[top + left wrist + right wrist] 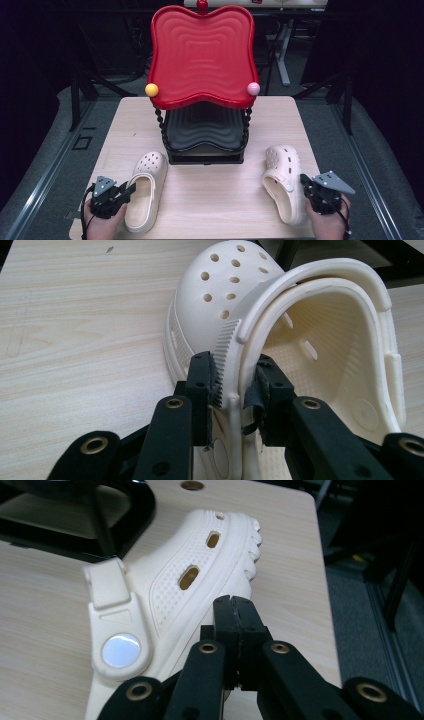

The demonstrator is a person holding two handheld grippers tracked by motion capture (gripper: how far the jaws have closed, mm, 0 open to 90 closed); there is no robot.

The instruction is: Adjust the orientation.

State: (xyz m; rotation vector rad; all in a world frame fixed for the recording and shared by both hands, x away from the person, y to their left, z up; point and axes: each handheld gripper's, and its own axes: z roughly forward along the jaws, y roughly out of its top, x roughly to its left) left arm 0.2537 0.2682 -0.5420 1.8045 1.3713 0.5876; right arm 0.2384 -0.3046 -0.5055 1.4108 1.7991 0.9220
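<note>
Two cream clogs lie on the wooden table (210,195), toes pointing away from me. My left gripper (129,190) is at the left clog (147,185); in the left gripper view its jaws (235,385) are shut on the side wall of that clog (220,300), just below the folded heel strap. My right gripper (304,181) sits against the outer side of the right clog (282,180). In the right gripper view its jaws (235,605) are pressed together with nothing between them, beside the clog's (200,580) sole edge.
A two-tier stand rises at the middle back of the table: a red wavy tray (200,50) on top, a black tray (205,130) beneath. An orange ball (151,90) and a pink ball (253,89) cap its front corners. The table's right edge (320,580) lies close to my right gripper.
</note>
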